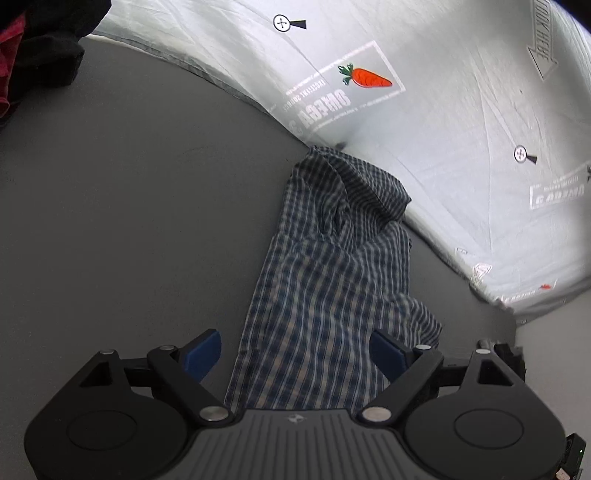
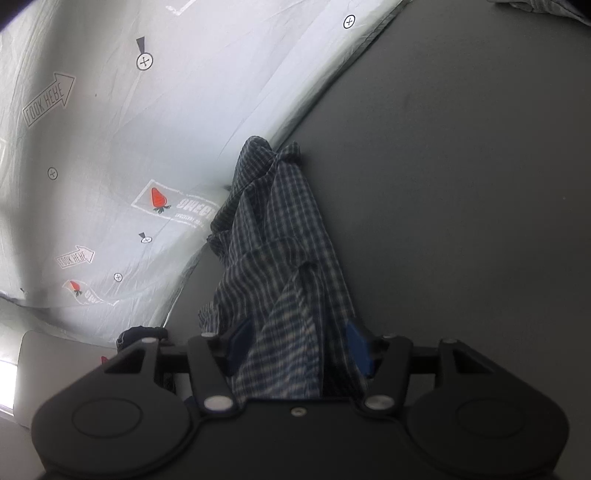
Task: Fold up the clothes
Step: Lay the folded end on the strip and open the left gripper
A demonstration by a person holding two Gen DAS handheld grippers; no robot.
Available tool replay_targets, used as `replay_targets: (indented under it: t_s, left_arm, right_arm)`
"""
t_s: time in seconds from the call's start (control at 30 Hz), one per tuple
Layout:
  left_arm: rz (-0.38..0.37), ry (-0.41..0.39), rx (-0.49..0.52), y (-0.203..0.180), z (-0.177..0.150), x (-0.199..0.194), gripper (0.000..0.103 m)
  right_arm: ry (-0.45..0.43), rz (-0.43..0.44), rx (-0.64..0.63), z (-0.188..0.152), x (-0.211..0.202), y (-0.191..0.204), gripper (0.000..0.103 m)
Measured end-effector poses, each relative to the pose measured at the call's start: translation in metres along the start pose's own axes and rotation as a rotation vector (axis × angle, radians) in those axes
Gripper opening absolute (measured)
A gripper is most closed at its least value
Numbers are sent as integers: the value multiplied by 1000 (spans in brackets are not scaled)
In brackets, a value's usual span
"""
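A blue and white checked shirt [image 1: 325, 266] lies bunched in a long strip on the grey surface [image 1: 147, 203], its far end against a white printed sheet. My left gripper [image 1: 295, 354] stands wide open over the near end. Its left pad is clear of the cloth and its right pad sits at the cloth's edge. In the right wrist view the same shirt [image 2: 280, 229] runs away from my right gripper [image 2: 299, 345]. That gripper is open, with a fold of the shirt lying loose between its blue pads.
The white sheet [image 1: 443, 110] with carrot and arrow prints borders the grey surface [image 2: 461, 184]. A dark pile of clothes [image 1: 37, 55] with some red sits at the far left. More checked fabric [image 2: 535, 7] shows at the top right edge.
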State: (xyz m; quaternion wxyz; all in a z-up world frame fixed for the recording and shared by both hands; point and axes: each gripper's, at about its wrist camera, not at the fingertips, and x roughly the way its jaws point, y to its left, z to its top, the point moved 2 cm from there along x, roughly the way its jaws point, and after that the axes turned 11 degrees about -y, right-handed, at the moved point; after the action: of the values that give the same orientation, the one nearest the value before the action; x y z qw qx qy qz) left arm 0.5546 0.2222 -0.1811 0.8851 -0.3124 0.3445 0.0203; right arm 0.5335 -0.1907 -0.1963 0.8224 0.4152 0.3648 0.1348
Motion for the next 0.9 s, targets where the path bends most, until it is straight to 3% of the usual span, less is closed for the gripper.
replay_targets:
  t_s: [0.1, 0.17, 0.23, 0.3, 0.43, 0.63, 0.9]
  left_arm:
    - [17, 6, 7, -5, -17, -9, 96]
    - [17, 7, 5, -8, -22, -14, 96]
    - [17, -14, 40, -14, -24, -24, 96]
    - [15, -48, 75, -20, -24, -35, 96]
    - [4, -83, 72, -21, -26, -51, 96]
    - [6, -105, 72, -18, -33, -66, 96]
    - [7, -118, 62, -15, -32, -70, 96]
  right_arm:
    - [19, -11, -10, -18, 3, 2, 62]
    - [21, -18, -62, -25, 6, 9, 49]
    - [18, -79, -202, -31, 8, 27, 24]
    - [-18, -127, -427, -40, 5, 52, 20]
    - [-37, -135, -655, -55, -1, 81, 12]
    - [-76, -177, -873, -68, -6, 105, 11]
    - [-90, -208, -880, -61, -8, 106, 12]
